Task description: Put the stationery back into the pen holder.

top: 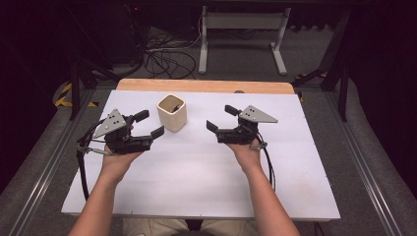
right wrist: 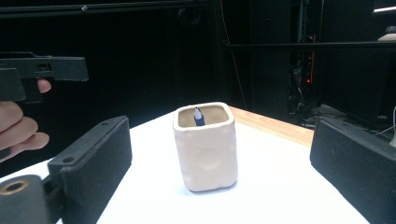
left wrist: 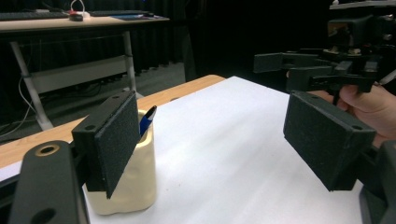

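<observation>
**Materials and surface finish**

Cream cup: glazed ceramic look, smooth, faintly dimpled. Pen: glossy blue plastic. Gripper pads: matt black, finely grained. Table: smooth matt white top, wood far edge.

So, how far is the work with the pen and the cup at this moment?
The blue pen already stands inside the cream cup, its tip above the rim. Nothing is in hand: the left gripper and the right gripper are both open, on either side of the cup, apart from it. Whatever comes next has not visibly begun.
</observation>
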`<state>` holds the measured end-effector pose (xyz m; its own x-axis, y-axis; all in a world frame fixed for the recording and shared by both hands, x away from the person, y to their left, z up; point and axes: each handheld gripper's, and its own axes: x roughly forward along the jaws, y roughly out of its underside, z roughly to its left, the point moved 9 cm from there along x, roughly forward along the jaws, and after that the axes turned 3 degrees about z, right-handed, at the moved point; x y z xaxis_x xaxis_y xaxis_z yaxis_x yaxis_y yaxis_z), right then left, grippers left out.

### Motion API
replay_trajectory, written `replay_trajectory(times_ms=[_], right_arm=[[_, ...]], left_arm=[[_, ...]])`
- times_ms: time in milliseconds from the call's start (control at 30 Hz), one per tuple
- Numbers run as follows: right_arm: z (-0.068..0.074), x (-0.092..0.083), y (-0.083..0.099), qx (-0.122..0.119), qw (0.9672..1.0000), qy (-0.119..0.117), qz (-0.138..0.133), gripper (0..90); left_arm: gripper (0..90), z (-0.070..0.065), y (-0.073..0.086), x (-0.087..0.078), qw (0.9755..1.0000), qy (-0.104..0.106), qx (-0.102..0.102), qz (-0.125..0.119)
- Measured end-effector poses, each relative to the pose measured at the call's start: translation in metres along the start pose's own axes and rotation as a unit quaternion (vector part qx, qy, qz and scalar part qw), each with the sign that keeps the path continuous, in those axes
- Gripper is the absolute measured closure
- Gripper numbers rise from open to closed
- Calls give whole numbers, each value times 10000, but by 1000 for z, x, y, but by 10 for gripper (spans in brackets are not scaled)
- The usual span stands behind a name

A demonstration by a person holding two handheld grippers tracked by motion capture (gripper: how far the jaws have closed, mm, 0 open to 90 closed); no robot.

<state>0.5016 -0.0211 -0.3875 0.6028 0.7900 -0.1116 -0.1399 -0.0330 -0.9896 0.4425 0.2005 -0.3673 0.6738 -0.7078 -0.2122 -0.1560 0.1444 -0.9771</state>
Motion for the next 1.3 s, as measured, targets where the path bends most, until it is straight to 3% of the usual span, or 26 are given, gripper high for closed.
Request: replay_trajectory(times_ms=[300, 600, 1300], right_arm=[[0, -21, -1, -34, 10000, -9, -27, 53], [-9, -45, -2, 17, 9998, 150, -133, 53], [-21, -84, -17, 92, 9987, 187, -469, 54]], left_arm=[[195, -1, -4, -3, 9999, 78, -67, -86], [190, -1, -6, -5, 9999, 58, -75, -124], [188, 0, -7, -9, 9999, -22, -25, -129]])
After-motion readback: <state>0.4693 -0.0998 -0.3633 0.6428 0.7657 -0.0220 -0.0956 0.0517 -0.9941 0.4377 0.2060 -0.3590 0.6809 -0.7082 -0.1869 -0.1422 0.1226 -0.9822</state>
